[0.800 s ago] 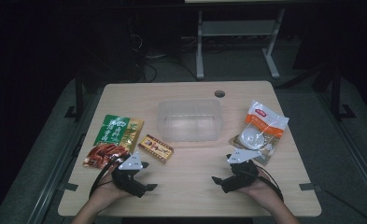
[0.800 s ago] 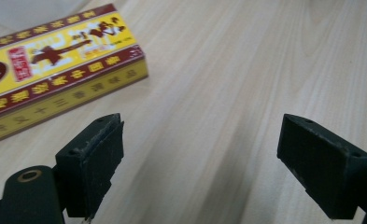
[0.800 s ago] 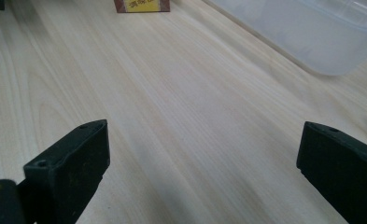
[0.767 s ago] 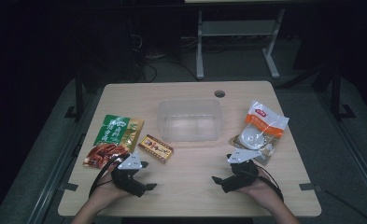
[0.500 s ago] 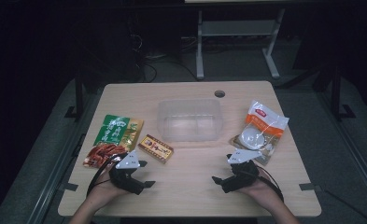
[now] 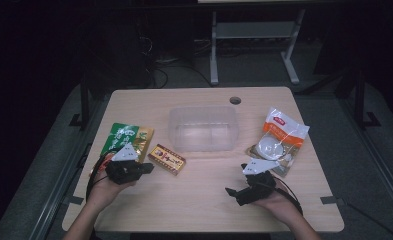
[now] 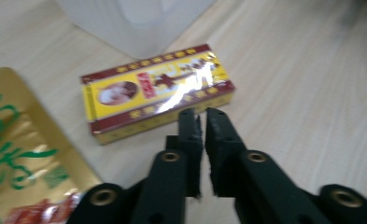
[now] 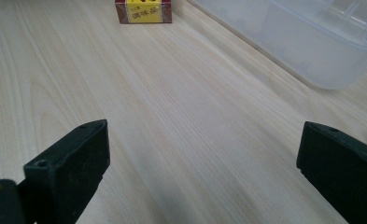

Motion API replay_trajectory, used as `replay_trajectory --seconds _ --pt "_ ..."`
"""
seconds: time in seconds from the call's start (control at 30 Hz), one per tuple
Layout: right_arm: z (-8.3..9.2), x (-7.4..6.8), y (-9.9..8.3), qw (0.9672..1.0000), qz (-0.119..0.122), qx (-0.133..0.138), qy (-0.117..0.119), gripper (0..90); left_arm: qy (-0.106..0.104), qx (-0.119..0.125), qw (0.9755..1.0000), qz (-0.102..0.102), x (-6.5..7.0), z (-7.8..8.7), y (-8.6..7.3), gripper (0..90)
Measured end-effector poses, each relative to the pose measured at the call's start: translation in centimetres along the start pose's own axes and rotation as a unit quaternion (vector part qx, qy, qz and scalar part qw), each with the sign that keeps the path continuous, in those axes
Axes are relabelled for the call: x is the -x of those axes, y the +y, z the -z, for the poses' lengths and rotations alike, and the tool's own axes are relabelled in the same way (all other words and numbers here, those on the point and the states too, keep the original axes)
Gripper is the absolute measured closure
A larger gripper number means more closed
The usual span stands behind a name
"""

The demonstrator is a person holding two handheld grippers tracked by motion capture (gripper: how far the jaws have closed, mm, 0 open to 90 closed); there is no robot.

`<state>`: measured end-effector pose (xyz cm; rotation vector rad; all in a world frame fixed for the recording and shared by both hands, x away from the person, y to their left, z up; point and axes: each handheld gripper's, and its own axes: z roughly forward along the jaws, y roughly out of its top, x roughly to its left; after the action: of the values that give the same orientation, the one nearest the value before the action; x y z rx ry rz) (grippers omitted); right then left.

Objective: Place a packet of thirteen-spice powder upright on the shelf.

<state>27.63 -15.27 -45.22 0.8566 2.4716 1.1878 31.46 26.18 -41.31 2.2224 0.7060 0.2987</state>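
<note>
A small red and yellow box lies flat on the wooden table, just in front of a clear plastic container. My left gripper sits close to the box's near left end. Its jaws are shut with nothing between them, and their tips stop just short of the box. My right gripper rests low over bare table at the front right. It points left with jaws wide open and holds nothing. The right gripper view has the box far ahead.
A green and gold snack packet lies left of the box, beside my left hand. A white and orange bag on a flat packet lies right of the container. A cable hole is at the table's back.
My left gripper has moved forward, away from the table's front edge and nearer the box. The right gripper has stayed put.
</note>
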Motion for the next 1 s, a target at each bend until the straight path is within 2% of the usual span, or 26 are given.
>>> replay_trajectory --seconds 0.07,0.23,0.3,0.43,0.5,0.53,0.57,0.6,0.7,0.73,0.8,0.93,1.0 --pt "0.0 -0.2 0.1 1.0000 0.006 -0.001 -0.001 2.5 0.011 -0.003 0.9999 0.002 -0.8 0.0 0.4 89.6" --pt "-0.2 -0.3 0.0 1.0000 0.003 -0.006 0.006 2.5 0.030 0.004 0.9995 0.007 -2.7 -0.7 1.5 89.7" --pt "-0.3 -0.2 -0.1 1.0000 0.003 -0.006 0.006 2.5 0.032 0.009 0.9993 0.018 -3.5 -1.2 1.9 89.7" --pt "-0.3 -0.1 -0.1 1.0000 -0.001 -0.006 0.007 2.5 0.037 0.013 0.9988 0.027 -5.2 -2.7 2.7 89.7" --pt "-0.3 -0.1 -0.2 0.9999 0.000 -0.008 0.007 2.5 0.042 0.000 0.9986 0.031 -6.1 -3.9 3.1 89.7" --pt "-0.3 -0.2 -0.2 0.9999 0.001 -0.009 0.006 2.5 0.042 0.000 0.9986 0.031 -6.1 -3.9 3.1 89.7" --pt "-0.2 -0.2 -0.2 0.9999 0.001 -0.009 0.005 2.5 0.044 0.006 0.9985 0.030 -6.8 -4.8 3.2 89.7" --pt "-0.2 -0.2 -0.2 0.9999 -0.001 -0.009 0.005 2.5 0.041 -0.002 0.9984 0.038 -7.1 -5.3 3.2 89.7" --pt "-0.2 -0.2 -0.2 0.9999 0.001 -0.009 0.004 2.6 0.040 -0.012 0.9983 0.040 -7.8 -6.4 3.5 89.7" --pt "-0.2 -0.2 -0.2 0.9999 0.001 -0.010 0.005 2.5 0.046 -0.009 0.9983 0.036 -8.1 -6.7 3.7 89.7" --pt "-0.3 -0.1 -0.2 0.9999 0.000 -0.012 0.005 2.5 0.040 -0.015 0.9982 0.042 -8.5 -7.3 3.8 89.7" --pt "-0.3 -0.2 -0.2 0.9999 0.001 -0.013 0.004 2.5 0.040 -0.022 0.9982 0.040 -8.9 -8.2 3.9 89.8" --pt "-0.3 -0.2 -0.2 0.9999 0.002 -0.012 0.003 2.5 0.035 -0.031 0.9978 0.047 -9.1 -8.7 3.8 89.8"
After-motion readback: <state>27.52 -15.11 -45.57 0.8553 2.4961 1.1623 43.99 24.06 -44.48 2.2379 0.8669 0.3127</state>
